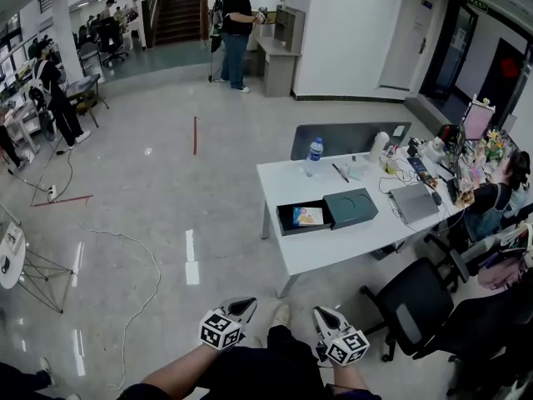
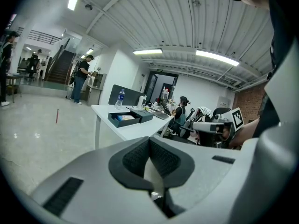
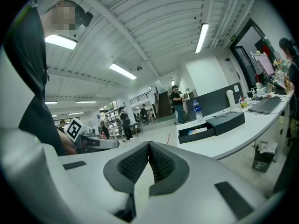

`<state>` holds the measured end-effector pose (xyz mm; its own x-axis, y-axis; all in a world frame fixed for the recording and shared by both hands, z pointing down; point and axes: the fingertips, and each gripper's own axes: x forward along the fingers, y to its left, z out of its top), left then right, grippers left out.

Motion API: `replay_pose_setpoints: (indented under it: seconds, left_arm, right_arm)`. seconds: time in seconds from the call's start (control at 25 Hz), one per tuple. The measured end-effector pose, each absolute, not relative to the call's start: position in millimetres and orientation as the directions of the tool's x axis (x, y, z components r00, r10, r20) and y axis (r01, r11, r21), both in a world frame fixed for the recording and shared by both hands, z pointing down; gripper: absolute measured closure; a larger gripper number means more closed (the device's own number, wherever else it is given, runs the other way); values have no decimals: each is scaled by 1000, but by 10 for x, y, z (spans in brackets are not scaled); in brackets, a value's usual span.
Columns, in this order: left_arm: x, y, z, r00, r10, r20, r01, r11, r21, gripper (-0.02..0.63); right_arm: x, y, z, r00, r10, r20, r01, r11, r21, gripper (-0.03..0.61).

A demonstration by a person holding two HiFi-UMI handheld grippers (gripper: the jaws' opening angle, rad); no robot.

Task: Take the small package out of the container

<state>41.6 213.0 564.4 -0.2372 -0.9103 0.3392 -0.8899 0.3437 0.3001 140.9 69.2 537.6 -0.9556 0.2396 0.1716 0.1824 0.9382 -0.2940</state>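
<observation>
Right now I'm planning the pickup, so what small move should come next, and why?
Probably a step toward the white table. The left tool and right tool are both shut and empty. They are held near the body, well short of the open container where the small package lies.

Our left gripper point(image 1: 242, 307) and right gripper point(image 1: 324, 313) show pale grey shells, black ribbed fingers point(image 2: 134, 157), black-and-white marker cubes point(image 1: 220, 330); our trousers point(image 1: 258, 370) seem dark.
</observation>
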Motion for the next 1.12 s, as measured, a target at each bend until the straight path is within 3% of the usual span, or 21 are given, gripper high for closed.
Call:
replay_pose_setpoints:
  seconds: [0.48,1.12]
  left_arm:
    - [262,1980,5727,-219,-907,360,-889,338,309,604]
    - [-412,1582,5708,-239,-895,377,-882,363,302,604]
  right_arm:
    - [1222,556,5401,-953,237,189,172,936,-306,554]
    - [445,150,5432,-945,272,179,203,922,-329,553]
